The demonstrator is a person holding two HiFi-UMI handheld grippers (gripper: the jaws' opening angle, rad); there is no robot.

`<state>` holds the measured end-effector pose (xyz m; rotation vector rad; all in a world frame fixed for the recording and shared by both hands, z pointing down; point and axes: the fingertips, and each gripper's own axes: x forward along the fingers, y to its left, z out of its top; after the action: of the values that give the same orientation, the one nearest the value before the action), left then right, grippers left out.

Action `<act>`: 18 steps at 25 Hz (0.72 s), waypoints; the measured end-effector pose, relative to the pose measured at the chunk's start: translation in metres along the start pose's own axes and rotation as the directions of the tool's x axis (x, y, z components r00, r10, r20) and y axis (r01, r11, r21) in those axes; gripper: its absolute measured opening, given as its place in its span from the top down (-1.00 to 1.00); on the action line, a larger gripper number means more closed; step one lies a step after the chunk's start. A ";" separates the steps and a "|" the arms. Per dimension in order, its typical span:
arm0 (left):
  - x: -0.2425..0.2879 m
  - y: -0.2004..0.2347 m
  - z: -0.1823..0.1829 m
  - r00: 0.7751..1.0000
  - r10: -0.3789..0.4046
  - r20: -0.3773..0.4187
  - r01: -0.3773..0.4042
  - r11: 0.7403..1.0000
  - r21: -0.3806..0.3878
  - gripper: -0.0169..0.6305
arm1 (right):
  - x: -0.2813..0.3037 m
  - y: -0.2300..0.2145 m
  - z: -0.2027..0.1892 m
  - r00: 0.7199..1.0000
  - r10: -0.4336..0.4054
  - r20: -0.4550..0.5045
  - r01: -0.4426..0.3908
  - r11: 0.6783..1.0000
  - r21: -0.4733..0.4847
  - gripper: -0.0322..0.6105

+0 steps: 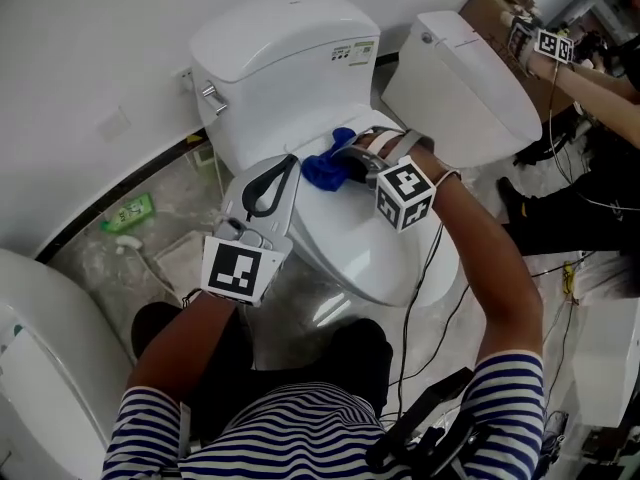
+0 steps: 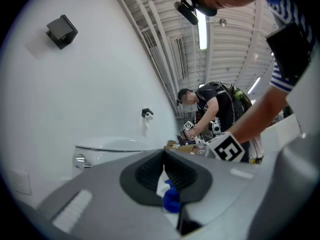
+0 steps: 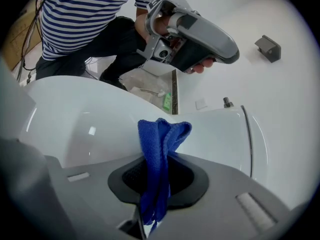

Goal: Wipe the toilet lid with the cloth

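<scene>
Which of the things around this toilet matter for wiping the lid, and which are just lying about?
For the job: blue cloth, clamped in the right tool; toilet lid; left tool, shut and empty.

Lying about: green packet on the floor; second toilet at the right; cardboard box behind it.

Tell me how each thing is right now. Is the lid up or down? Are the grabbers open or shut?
toilet lid: down, closed.
cloth: bunched up, pinched between jaws.
right gripper: shut on the cloth.
left gripper: shut, holding nothing.
</scene>
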<state>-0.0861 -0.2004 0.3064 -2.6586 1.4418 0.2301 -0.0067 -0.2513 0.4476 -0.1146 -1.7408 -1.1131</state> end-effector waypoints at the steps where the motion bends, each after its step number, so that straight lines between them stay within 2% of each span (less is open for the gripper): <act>1: 0.000 -0.004 0.001 1.000 -0.004 -0.003 0.004 1.000 0.001 0.94 | -0.005 0.007 0.002 1.000 0.003 -0.001 -0.003 1.000 0.003 0.69; 7: -0.001 -0.027 0.010 0.999 -0.030 0.035 0.029 0.999 0.035 0.93 | -0.037 0.053 0.010 1.000 0.011 -0.015 -0.010 1.000 0.028 0.69; 18: 0.011 -0.065 0.012 0.996 -0.080 0.043 0.078 0.996 0.050 0.94 | -0.105 0.153 0.024 0.999 -0.002 -0.049 0.008 0.993 0.118 0.69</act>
<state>-0.0269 -0.1718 0.2941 -2.6476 1.3089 0.2434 0.1090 -0.1049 0.4592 -0.0097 -1.7597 -1.0058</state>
